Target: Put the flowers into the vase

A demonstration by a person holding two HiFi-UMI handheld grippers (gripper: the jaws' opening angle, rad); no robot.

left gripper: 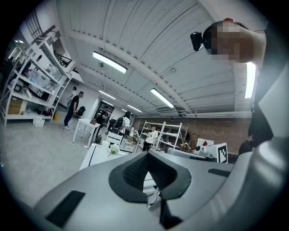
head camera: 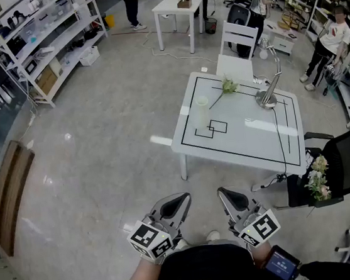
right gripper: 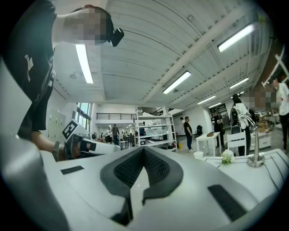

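Note:
A white vase [head camera: 202,110] stands on the low white table [head camera: 251,142], at its left side. One green-and-white flower [head camera: 228,86] lies on the tabletop behind the vase. More flowers [head camera: 319,178] rest on a black chair to the table's right. My left gripper [head camera: 183,198] and right gripper [head camera: 222,193] are held side by side over the floor, well short of the table, both shut and empty. The left gripper view shows its shut jaws with the vase [left gripper: 105,144] and flower [left gripper: 114,148] far off. In the right gripper view the vase [right gripper: 198,154] and flower [right gripper: 227,156] also sit far away.
A silver desk lamp [head camera: 269,90] stands on the table's far right, its cable running off the front edge. A white chair [head camera: 238,49] is behind the table and a black chair [head camera: 349,162] to its right. Shelving [head camera: 48,37] and several people stand farther back.

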